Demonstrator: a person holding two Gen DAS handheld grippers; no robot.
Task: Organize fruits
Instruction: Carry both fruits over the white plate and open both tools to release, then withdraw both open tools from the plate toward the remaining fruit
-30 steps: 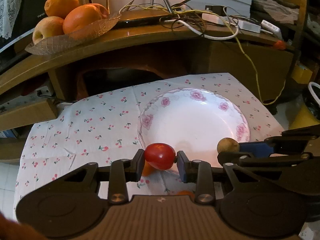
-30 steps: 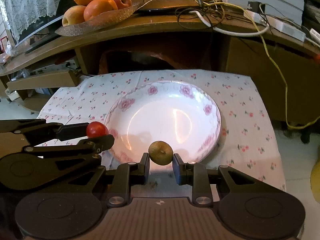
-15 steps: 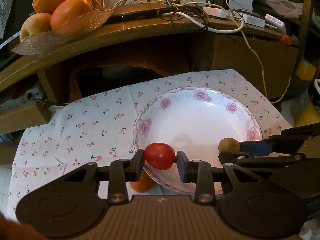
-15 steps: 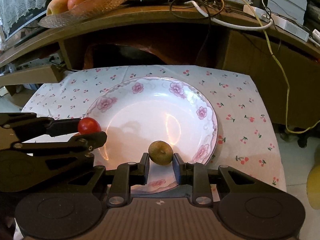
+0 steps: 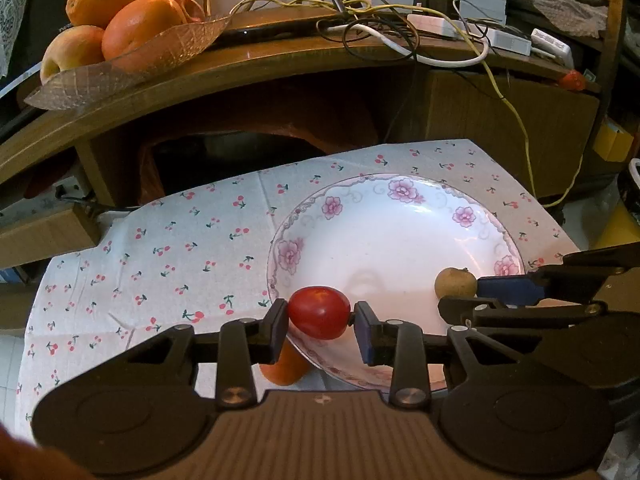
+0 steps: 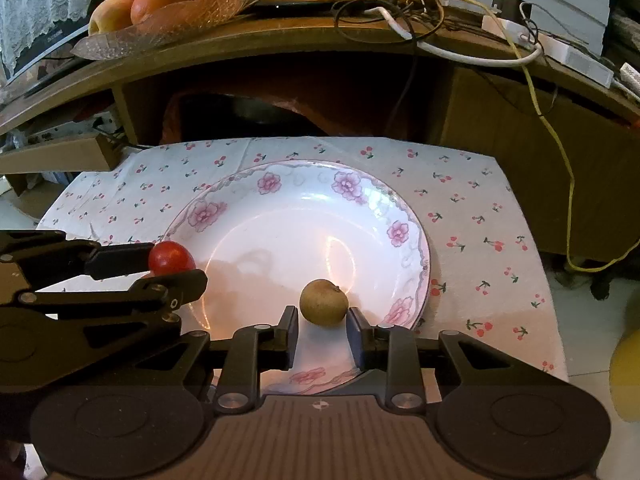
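Observation:
My left gripper is shut on a red cherry tomato and holds it over the near left rim of a white plate with pink flowers. My right gripper is shut on a small brown round fruit and holds it over the plate's near part. Each gripper shows in the other's view: the tomato at left, the brown fruit at right. A small orange fruit lies on the cloth under my left gripper, partly hidden.
The plate stands on a cherry-print cloth over a low table. Behind it a wooden shelf carries a glass dish of oranges and apples and tangled cables. A yellow cable hangs at right.
Both grippers have moved forward over the plate with their fruits held. The plate looks larger and nearer in both views.

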